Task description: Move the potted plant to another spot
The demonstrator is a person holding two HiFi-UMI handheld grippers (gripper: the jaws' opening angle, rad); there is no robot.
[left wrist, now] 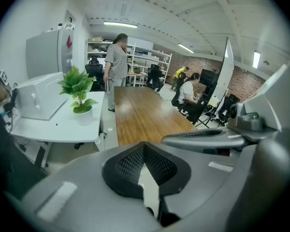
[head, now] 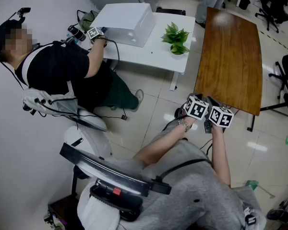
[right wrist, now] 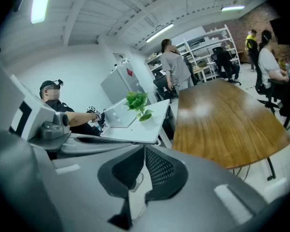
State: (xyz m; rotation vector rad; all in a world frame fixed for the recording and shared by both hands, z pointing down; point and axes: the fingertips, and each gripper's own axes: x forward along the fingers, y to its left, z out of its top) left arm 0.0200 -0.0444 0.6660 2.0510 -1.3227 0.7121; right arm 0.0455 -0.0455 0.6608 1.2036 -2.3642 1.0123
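Observation:
The potted plant (head: 175, 38), green leaves in a small white pot, stands on the white table (head: 153, 54) at the far side. It also shows in the left gripper view as the plant (left wrist: 78, 90) and in the right gripper view as the plant (right wrist: 137, 103). My left gripper (head: 197, 107) and right gripper (head: 221, 116) hang side by side over the floor at the near end of the wooden table (head: 230, 56), well short of the plant. Left gripper (left wrist: 144, 148) jaws are together with nothing between them. Right gripper (right wrist: 143, 150) is shut and empty too.
A white box (head: 126, 20) lies on the white table left of the plant. A seated person (head: 62, 68) in black reaches to that table with another gripper. Someone in a striped shirt (left wrist: 117, 62) stands at the wooden table's far end. Office chairs (head: 273, 4) stand beyond.

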